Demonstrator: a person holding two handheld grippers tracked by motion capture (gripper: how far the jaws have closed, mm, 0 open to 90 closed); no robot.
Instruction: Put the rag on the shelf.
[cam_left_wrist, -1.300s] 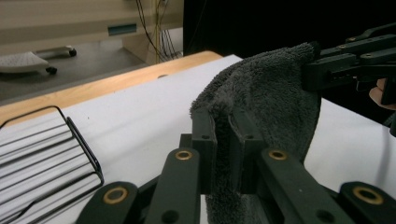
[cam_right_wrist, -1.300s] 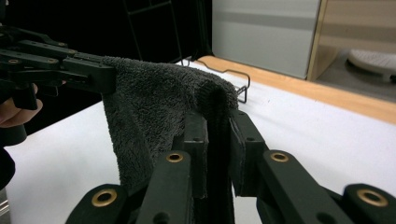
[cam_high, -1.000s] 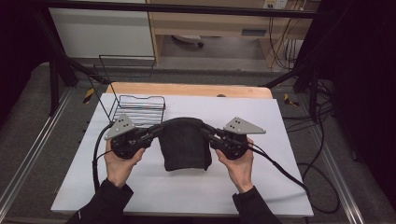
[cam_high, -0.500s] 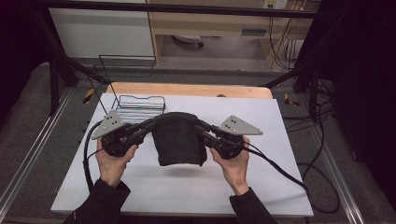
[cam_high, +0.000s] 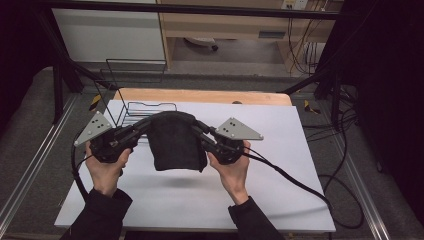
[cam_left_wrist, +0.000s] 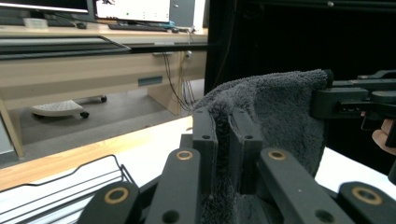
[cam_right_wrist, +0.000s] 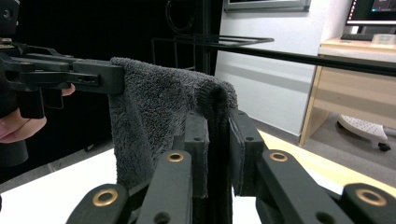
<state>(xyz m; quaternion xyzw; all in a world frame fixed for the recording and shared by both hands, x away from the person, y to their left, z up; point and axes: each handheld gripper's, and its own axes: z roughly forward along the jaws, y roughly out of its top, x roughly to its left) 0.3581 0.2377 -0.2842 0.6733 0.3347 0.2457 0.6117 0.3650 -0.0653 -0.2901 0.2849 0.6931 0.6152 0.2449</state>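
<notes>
A dark grey towel (cam_high: 175, 145) hangs folded in the air above the white table (cam_high: 280, 185), held by its two upper corners. My left gripper (cam_high: 145, 125) is shut on the towel's left corner; in the left gripper view the towel (cam_left_wrist: 275, 116) is pinched between the jaws of my left gripper (cam_left_wrist: 226, 140). My right gripper (cam_high: 200, 131) is shut on the right corner, and in the right gripper view my right gripper (cam_right_wrist: 217, 140) clamps the cloth (cam_right_wrist: 159, 116). Each gripper view also shows the other gripper holding the far corner.
A black wire rack (cam_high: 132, 107) stands at the table's back left, behind my left gripper. A wooden board (cam_high: 200, 96) runs along the table's far edge. Cables (cam_high: 295, 180) trail from the right gripper over the table to the right. Metal rails flank the table.
Both hands have risen and drawn toward the near side, lifting the towel off the table so that it now hangs free. Both grips stay the same.
</notes>
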